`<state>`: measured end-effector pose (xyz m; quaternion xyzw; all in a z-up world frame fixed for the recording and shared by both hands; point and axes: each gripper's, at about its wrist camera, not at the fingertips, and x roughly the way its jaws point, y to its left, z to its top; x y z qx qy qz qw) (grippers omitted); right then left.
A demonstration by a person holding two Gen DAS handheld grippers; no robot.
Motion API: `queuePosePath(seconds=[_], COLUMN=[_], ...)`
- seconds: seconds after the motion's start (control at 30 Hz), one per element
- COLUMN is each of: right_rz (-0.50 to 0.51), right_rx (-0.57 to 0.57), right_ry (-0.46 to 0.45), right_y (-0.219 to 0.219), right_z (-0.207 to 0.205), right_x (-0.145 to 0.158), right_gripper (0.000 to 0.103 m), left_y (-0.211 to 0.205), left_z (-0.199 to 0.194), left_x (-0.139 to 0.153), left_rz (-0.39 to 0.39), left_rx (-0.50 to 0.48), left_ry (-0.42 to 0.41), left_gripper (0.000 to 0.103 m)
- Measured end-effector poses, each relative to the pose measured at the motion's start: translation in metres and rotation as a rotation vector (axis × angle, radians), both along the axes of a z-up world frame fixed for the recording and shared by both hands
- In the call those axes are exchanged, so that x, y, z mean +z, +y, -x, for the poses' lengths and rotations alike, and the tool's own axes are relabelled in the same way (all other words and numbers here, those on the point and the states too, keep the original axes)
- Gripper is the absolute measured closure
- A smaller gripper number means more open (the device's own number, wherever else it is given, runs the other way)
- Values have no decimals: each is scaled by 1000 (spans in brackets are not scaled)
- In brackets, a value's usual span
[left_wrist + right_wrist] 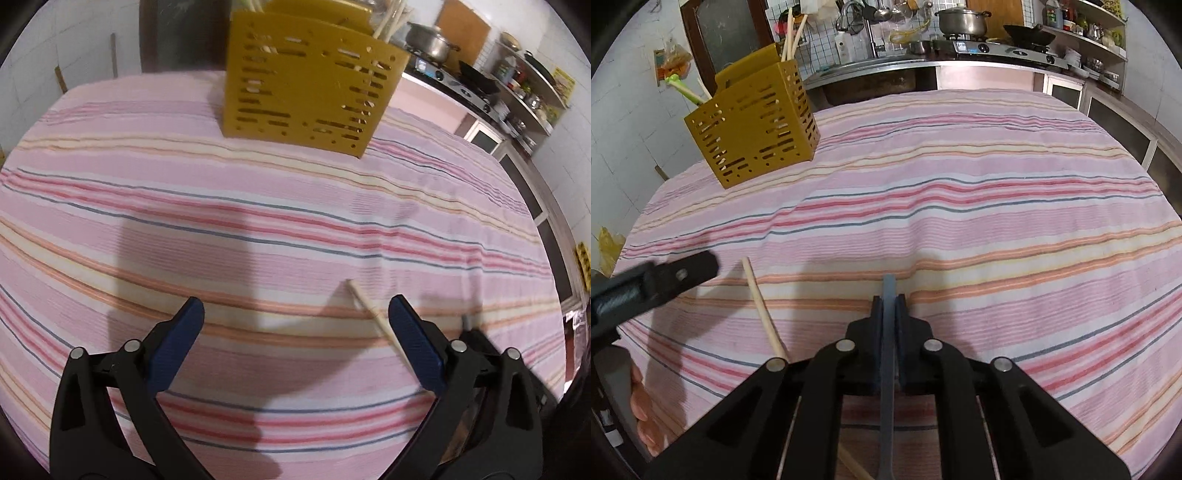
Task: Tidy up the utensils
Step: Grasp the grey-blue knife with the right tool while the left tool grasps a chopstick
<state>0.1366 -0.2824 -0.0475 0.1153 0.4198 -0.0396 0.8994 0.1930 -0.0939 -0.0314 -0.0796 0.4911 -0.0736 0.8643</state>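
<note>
Black arms of the left hand-held gripper (295,308) stand wide, empty; a chopstick (373,317) lies just inside its right finger, long axis slanting toward lower right. Only the right wrist view shows the right hand-held gripper (889,301) clamping a grey-blue utensil handle (888,365), holder (753,125) upper left.

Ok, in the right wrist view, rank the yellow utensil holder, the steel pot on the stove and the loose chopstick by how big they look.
1. Yellow utensil holder
2. Loose chopstick, long but thin, and near the camera
3. Steel pot, far off, so its rank is unsure
</note>
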Motion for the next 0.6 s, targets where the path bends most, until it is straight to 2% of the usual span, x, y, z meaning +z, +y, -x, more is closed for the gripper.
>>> queuePosePath(seconds=[0.03,0.1,0.13,0.23,0.37,0.53,0.6], right_rz=[-3,-13,-18,-13,6,-2,-5], right_rx=[0,-2,-3,-5,-4,-8,-9], right_ry=[-3,-8,-9,-13,-13,-16,-16], right_y=[0,-1,-2,-1,1,-1,-2], right_z=[0,0,0,-1,0,1,2], right_x=[-1,-1,-1,-2,-1,-2,-2], right_gripper=[96,96,96,96,96,96,96], left_y=[-4,-16,-21,-33,-42,-54,-60], left_z=[-1,-2,-3,-3,-13,-21,-23], left_x=[-1,-6,-8,-11,-12,-13,-12], left_rz=[6,0,-9,-56,-58,-118,-155], left_rx=[-1,-13,-18,-4,4,8,-3], left_ry=[8,36,47,35,51,64,63], left_gripper=[12,25,29,30,31,50,63])
